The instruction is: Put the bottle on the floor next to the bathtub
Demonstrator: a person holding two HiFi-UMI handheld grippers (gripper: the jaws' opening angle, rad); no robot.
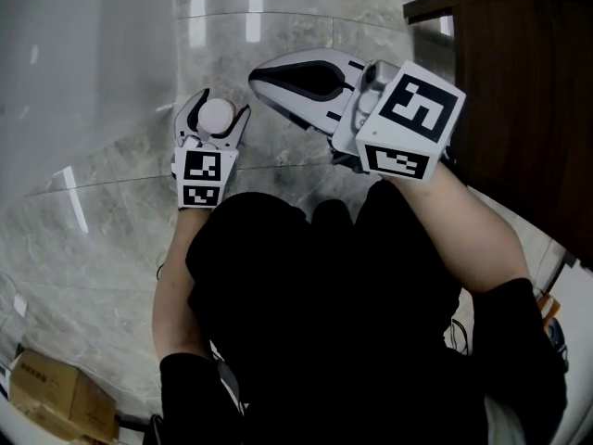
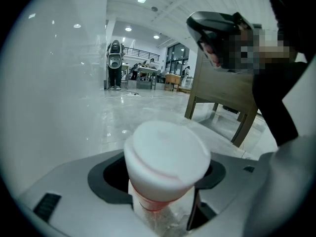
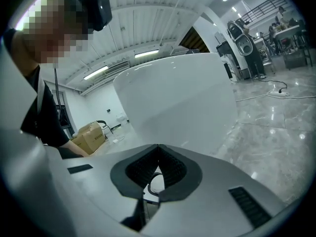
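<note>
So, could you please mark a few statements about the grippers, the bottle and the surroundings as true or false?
1. A white-capped bottle stands between the jaws of the left gripper. True.
2. The right gripper holds a second bottle. False: its jaws are together with nothing between them.
3. A cardboard box sits on the floor. True.
4. The bathtub is black. False: it is white.
5. The floor is wooden planking. False: it is glossy, marbled grey stone.
</note>
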